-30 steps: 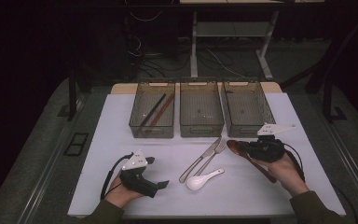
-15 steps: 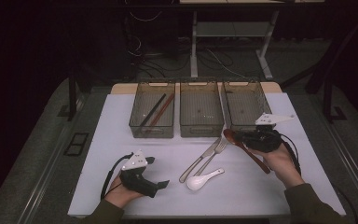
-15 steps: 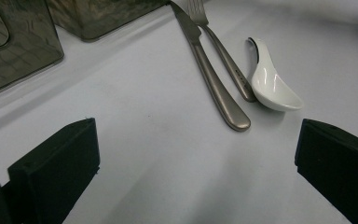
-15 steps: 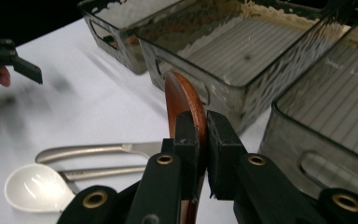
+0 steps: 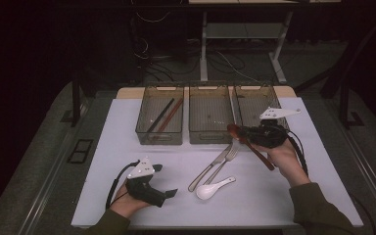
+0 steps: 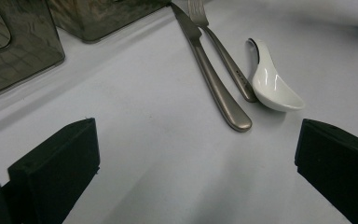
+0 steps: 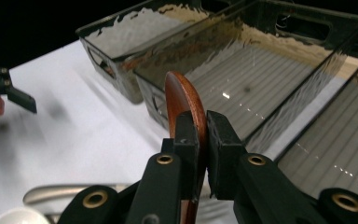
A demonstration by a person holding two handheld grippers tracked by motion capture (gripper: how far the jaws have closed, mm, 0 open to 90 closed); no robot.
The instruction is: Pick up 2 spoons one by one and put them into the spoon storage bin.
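My right gripper (image 7: pixel 199 128) has its two blocky black jaws pinched tight on a wooden spoon (image 7: pixel 182 100), a smooth reddish-brown piece whose rounded bowl stands up on edge just past the jaw tips; in the high view its long, slim handle (image 5: pixel 259 152) trails back under my hand toward me. Just beyond the jaws sit three rectangular smoked-plastic bins with ribbed floors and cut-out handles: the middle bin (image 5: pixel 210 117) straight ahead, the right bin (image 5: pixel 254 104) beside the gripper, and the left bin (image 5: pixel 160 120) further off, holding dark and reddish chopsticks (image 5: pixel 162 116). My left gripper (image 5: pixel 164 194) rests on the matte white tabletop (image 5: pixel 107 161) with its jaws spread wide and nothing between them. Ahead of those jaws lie a brushed-metal table knife (image 6: pixel 212 74) and fork (image 6: pixel 221 49) side by side, with a glossy white ceramic soup spoon (image 6: pixel 272 84) touching the fork's handle.
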